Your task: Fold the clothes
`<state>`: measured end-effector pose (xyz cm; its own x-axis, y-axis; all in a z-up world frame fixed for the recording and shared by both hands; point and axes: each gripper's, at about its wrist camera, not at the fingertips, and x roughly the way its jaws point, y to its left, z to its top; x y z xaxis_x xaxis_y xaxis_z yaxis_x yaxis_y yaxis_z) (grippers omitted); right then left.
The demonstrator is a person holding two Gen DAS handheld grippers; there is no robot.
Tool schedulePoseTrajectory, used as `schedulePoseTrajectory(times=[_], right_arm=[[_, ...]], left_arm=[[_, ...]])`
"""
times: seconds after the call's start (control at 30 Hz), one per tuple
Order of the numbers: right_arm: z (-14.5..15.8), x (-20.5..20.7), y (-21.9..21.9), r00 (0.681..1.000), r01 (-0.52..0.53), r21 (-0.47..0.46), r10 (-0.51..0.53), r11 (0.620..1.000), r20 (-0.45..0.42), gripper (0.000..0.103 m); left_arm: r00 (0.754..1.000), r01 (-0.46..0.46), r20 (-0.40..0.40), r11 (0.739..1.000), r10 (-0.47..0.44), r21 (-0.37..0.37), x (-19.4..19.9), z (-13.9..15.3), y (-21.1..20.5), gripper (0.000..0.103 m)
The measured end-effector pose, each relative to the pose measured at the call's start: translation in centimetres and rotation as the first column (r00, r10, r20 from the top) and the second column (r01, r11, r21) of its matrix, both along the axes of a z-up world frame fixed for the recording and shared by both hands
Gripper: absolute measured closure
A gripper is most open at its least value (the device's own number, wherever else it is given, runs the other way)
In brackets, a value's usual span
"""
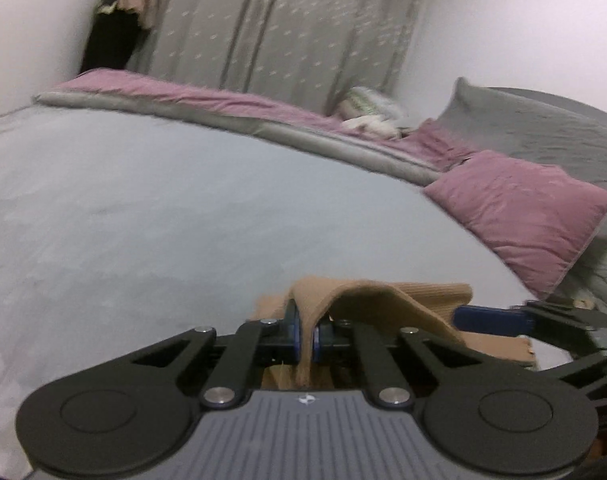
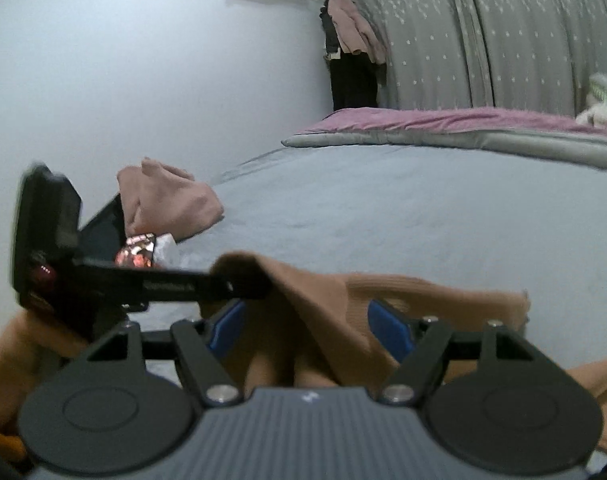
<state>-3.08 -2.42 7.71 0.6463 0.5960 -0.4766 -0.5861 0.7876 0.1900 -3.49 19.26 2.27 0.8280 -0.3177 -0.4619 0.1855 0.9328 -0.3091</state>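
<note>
A tan ribbed knit garment (image 1: 383,300) lies at the near edge of the grey bed sheet (image 1: 183,208). My left gripper (image 1: 308,338) is shut on a fold of it, the cloth pinched between the blue pads. In the right wrist view the same tan garment (image 2: 323,312) drapes between the spread blue pads (image 2: 387,330) of my right gripper (image 2: 307,330), which is open. The left gripper (image 2: 245,286) reaches in from the left there, its tip under the cloth. The right gripper's blue finger (image 1: 491,320) shows at right in the left wrist view.
A purple pillow (image 1: 519,212) and grey pillow (image 1: 543,128) lie at right. A folded purple-grey blanket (image 1: 207,108) runs along the far side below a grey curtain (image 1: 283,28). A pink garment (image 2: 167,204) lies at the bed's left edge.
</note>
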Motion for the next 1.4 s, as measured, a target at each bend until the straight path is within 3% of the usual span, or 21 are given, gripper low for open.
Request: schedulePoseTrajectory(times=[0.17, 0.37, 0.53, 0.87, 1.2, 1.4], right_arm=[[0.0, -0.7, 1.5, 0.998, 0.000, -0.060, 0.003, 0.998, 0.063, 0.037], [-0.9, -0.1, 2.5, 0.993, 0.055, -0.110, -0.043, 0.992, 0.110, 0.060], [-1.2, 1.4, 2.0, 0.991, 0.106, -0.077, -0.099, 0.991, 0.095, 0.095], [-1.1, 5.1, -4.2, 0.940, 0.342, 0.042, -0.342, 0.939, -0.016, 0.097], [-1.9, 7.3, -13.0, 0.865, 0.501, 0.103, -0.493, 0.859, -0.091, 0.097], [-3.3, 8.5, -17.7, 0.806, 0.589, 0.106, -0.572, 0.801, -0.156, 0.097]], left_arm=[[0.998, 0.045, 0.036, 0.999, -0.045, -0.004, -0.5, 0.7, 0.1, 0.098], [0.995, 0.080, 0.059, 0.997, -0.080, 0.007, -0.8, 0.9, -0.7, 0.098], [0.992, 0.107, 0.059, 0.993, -0.109, 0.041, -1.0, 0.8, -2.0, 0.097], [0.980, 0.192, 0.017, 0.974, -0.196, 0.120, -1.2, 0.0, -6.5, 0.071], [0.971, 0.239, -0.058, 0.951, -0.233, 0.193, -2.2, -1.9, -9.4, 0.056], [0.968, 0.239, -0.110, 0.960, -0.224, 0.149, -1.9, -2.8, -10.0, 0.053]])
